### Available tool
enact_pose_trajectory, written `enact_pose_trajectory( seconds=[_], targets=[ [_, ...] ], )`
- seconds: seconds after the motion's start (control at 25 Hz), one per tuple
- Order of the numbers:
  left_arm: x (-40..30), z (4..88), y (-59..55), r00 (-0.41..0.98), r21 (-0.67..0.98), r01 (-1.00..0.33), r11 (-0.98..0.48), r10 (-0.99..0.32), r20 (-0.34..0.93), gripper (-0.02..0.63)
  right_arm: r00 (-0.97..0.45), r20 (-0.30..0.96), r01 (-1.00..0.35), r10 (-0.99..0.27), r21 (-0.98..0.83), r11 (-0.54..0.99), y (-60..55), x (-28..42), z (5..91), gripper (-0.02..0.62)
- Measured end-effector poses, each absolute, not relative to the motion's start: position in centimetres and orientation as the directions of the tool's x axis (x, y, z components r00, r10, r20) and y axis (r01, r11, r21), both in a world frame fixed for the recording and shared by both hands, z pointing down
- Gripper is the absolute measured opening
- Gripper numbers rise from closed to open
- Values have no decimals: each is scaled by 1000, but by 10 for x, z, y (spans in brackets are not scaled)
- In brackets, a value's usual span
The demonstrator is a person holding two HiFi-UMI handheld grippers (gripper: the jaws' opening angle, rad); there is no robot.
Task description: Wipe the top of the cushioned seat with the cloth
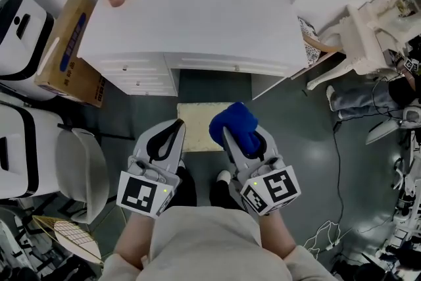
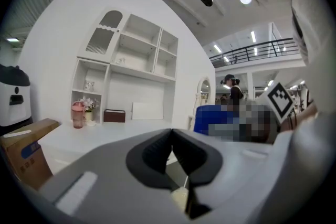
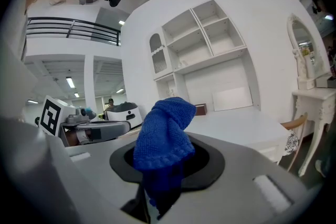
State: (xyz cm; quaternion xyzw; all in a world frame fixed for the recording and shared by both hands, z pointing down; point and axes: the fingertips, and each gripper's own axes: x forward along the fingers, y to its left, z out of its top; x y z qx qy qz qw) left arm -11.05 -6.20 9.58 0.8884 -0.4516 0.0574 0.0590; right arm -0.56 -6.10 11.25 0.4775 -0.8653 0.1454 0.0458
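Of the seat point(image 1: 200, 120), only the far part shows ahead of the jaws. Its near edge lies under both grippers, and the cloth point(image 1: 233, 123) covers its right corner. The cloth's lower end is lost between the closed jaws of the right gripper point(image 1: 247, 141), and in the right gripper view it hides their tips. In the left gripper view, the cloth to that gripper's right is half blurred. A pale patch point(image 2: 180, 199) beneath the meeting jaws of the left gripper point(image 1: 174, 131) cannot be identified. The box point(image 1: 69, 52), left of the left gripper, has its right edge covered by the desk point(image 1: 197, 16), and its print is too small to read. The chair point(image 1: 365, 36), far right of the right gripper, has its right side lost among clutter at the picture's edge.
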Motion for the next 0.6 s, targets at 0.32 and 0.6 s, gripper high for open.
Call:
enact_pose_trajectory(
  seconds=[0.32, 0.6],
  targets=[
    [-131, 117, -94, 651, 86, -757, -648, -736, 185, -2, -469, 256, -880, -845, -216, 423, -86, -28, 134, 129],
    [-132, 142, -109, 705, 117, -706, -698, -678, 210, -2, -414, 309, -907, -856, -212, 363, -91, -34, 162, 129]
  ],
)
